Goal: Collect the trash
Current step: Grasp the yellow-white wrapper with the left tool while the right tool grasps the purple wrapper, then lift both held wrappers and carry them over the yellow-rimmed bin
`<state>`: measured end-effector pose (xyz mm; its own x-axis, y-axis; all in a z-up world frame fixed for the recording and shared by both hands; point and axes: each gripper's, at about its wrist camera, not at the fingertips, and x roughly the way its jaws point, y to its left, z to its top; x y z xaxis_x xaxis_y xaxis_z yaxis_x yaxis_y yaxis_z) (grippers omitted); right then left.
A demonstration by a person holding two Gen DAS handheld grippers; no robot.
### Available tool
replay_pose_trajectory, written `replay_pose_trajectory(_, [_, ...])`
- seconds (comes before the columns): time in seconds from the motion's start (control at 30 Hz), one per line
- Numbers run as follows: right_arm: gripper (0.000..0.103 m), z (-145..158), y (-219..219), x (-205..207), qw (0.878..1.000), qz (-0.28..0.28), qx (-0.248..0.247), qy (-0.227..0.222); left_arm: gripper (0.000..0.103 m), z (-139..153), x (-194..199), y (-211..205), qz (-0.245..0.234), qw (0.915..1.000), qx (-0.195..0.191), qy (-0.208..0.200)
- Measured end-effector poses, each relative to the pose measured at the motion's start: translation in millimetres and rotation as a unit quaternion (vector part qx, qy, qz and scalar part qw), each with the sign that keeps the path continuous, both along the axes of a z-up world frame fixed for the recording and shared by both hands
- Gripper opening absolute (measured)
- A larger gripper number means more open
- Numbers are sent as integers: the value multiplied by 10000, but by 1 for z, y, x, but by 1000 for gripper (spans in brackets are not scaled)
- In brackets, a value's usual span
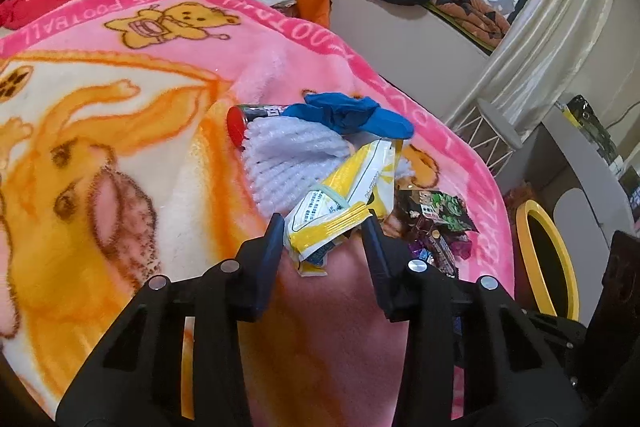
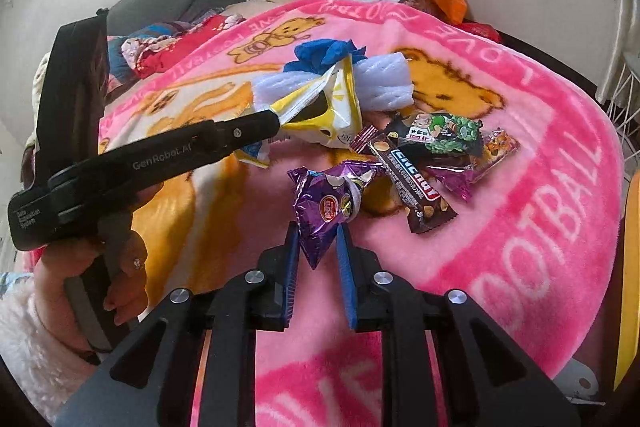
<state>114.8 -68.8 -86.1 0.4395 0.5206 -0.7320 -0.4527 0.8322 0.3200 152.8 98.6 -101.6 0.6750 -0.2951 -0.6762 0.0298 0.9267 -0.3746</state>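
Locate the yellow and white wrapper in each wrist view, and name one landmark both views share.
Left wrist view: yellow and white wrapper sits low centre, between the left gripper fingers.
Right wrist view: upper centre, at the tip of the left gripper reaching in from the left.
Shared landmark: blue glove just beyond it.

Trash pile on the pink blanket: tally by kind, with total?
Snack wrappers: 5 (yellow-white wrapper, purple packet, brown chocolate bar wrapper, green-black packet, orange-purple wrapper)
White foam sleeves: 1
Blue gloves: 1
Red-capped cans: 1
Total: 8
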Motion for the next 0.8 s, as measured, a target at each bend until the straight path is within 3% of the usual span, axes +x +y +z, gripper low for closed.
replay_pose_trajectory(0.4, [18, 11, -8, -12, 9996, 220, 196, -23, 32, 10, -28, 10, 223, 9997, 7, -59])
replay_pose_trajectory(0.8, [17, 29, 10, -30, 9965, 749, 278, -264, 32, 40, -51, 34, 477, 9981, 107, -380])
